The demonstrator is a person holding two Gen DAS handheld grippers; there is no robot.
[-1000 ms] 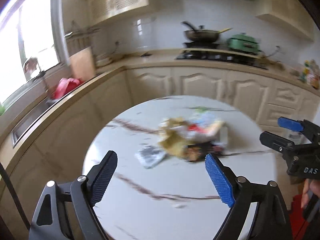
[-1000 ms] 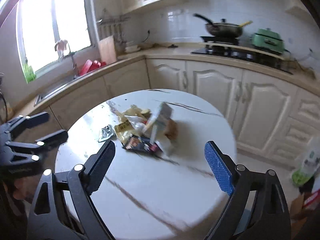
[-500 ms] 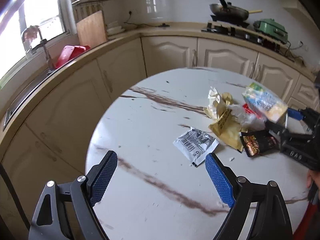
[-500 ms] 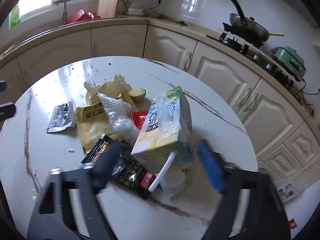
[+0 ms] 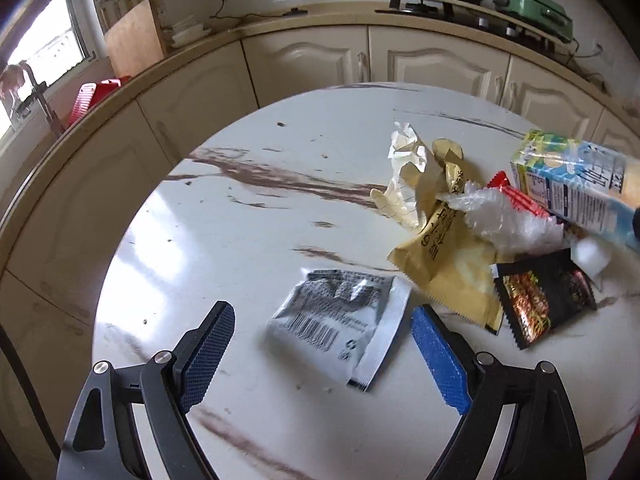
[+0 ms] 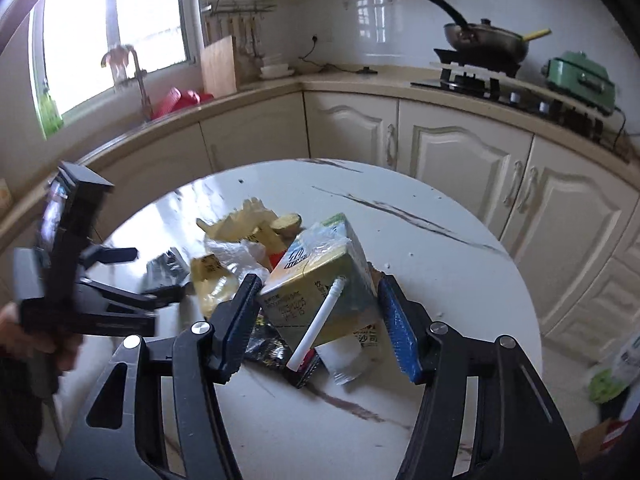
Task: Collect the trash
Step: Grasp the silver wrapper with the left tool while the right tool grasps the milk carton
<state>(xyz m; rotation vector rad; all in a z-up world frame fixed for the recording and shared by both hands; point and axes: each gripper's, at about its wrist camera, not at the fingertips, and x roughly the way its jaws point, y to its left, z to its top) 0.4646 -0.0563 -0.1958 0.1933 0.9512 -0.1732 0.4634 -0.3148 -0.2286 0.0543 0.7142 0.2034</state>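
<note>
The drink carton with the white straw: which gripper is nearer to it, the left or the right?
Right. The right gripper has the drink carton between its two pads. The left gripper is away from it, open around the silver sachet on the table.

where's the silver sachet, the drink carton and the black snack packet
silver sachet [image 5: 340,320], left wrist view, middle of its printed face
drink carton [image 6: 320,280], right wrist view, its upper face above the straw
black snack packet [image 5: 540,296], left wrist view, centre of its front

The table [image 5: 240,216] is being viewed closely, obliquely downward, from each gripper; the trash pile [image 6: 256,248] is being shared by both views.
</note>
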